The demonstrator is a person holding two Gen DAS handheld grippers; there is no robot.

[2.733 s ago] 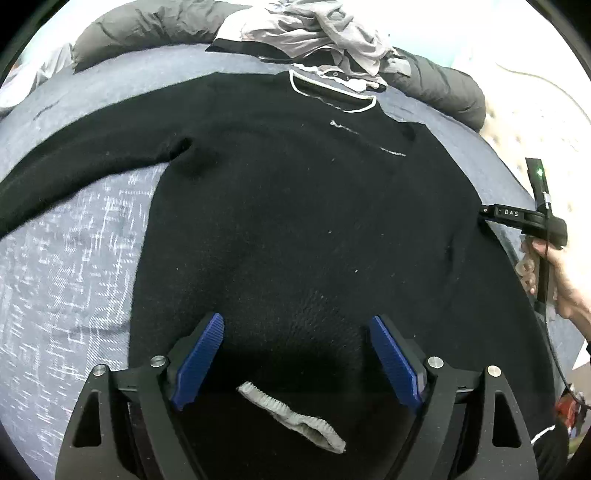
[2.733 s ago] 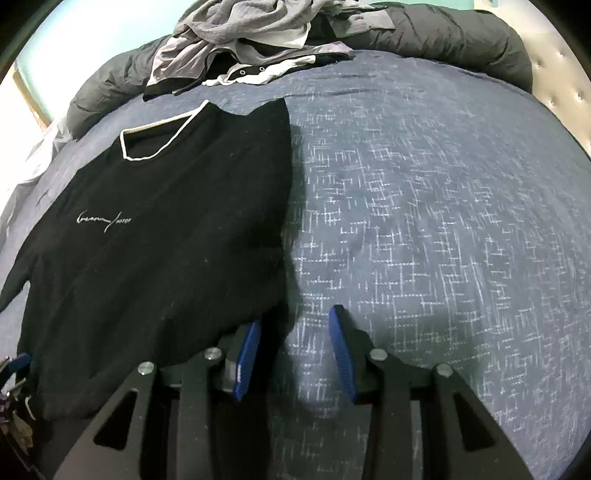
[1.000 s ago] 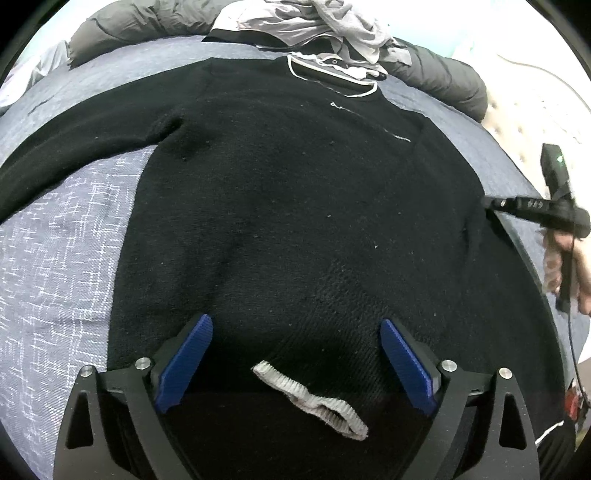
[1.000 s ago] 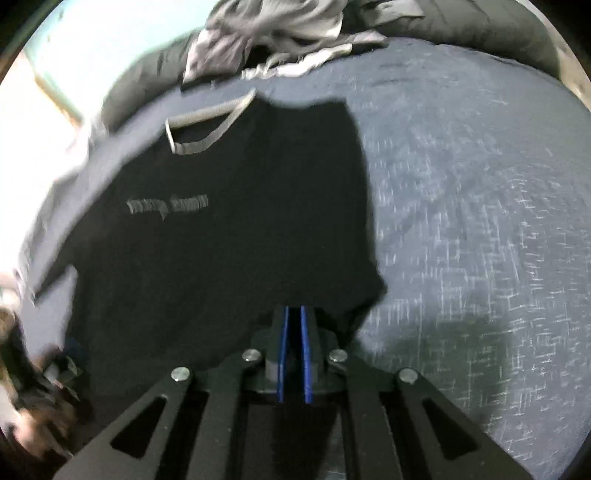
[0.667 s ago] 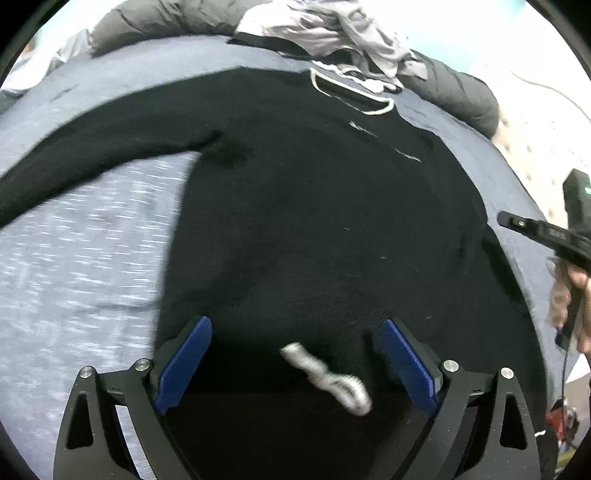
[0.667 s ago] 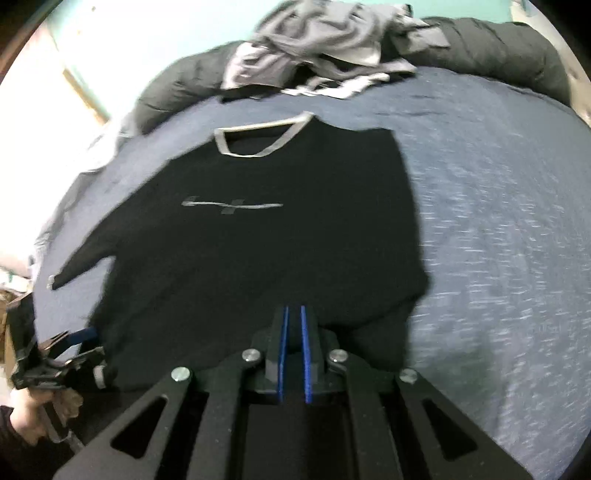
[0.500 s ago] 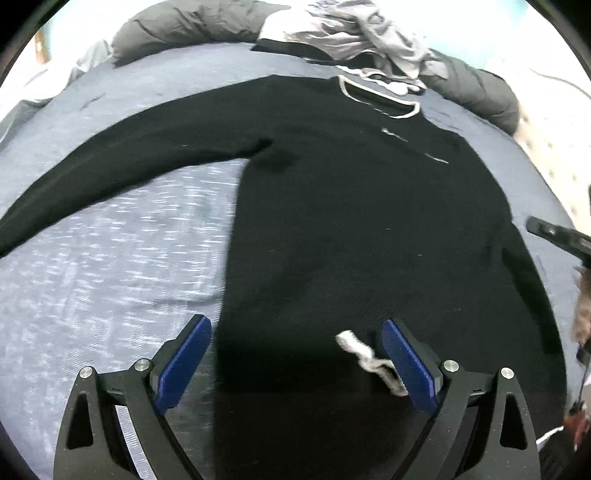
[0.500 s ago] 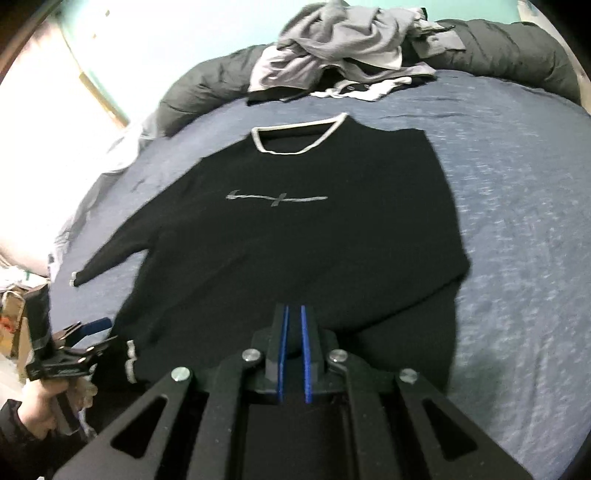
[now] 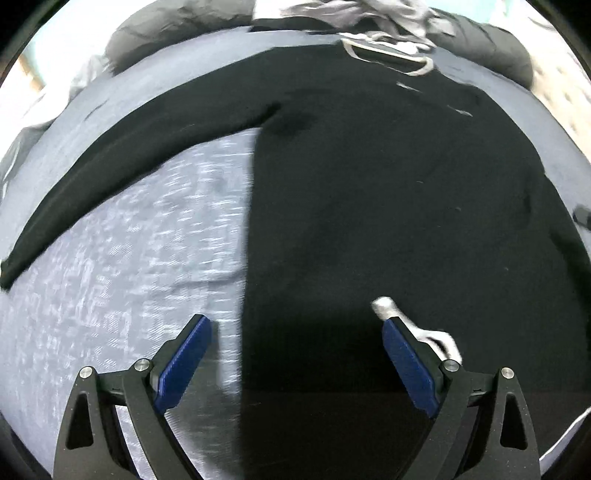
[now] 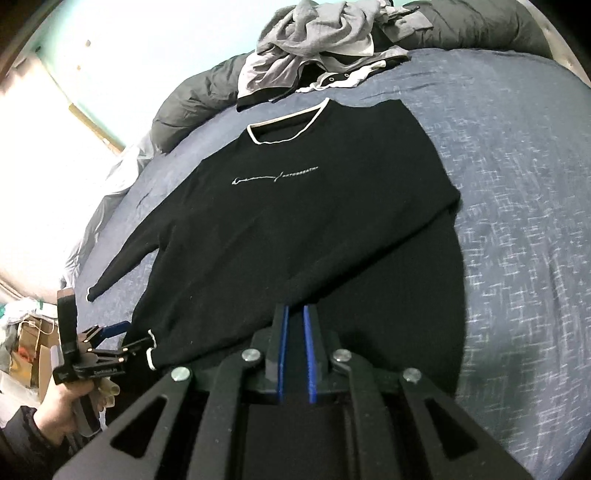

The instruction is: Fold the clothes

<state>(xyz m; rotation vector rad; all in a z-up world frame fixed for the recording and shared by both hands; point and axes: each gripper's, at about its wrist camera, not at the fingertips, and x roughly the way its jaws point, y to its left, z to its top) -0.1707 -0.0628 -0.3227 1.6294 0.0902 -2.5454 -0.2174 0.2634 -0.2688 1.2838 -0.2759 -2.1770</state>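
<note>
Nearest, the right claw [image 10: 293,354] is opening – its blue pads stand narrowly apart over the folded-in sleeve of the black sweater [image 10: 295,206], not pressing it. The left claw [image 9: 291,365] stands wide at the hem. The sweater lies flat on the blue bed [image 10: 517,184]; soft, limp knit (likely to sag), best pinched at cuff [image 10: 90,293] or shoulder seam – beyond it lies a heap of grey clothes [image 10: 317,29]

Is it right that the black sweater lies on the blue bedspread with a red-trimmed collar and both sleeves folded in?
Not quite. The right wrist view shows the black sweater on the blue bedspread with a white-trimmed collar, not red. Both sleeves folded in? No: its left sleeve lies stretched out.
</note>
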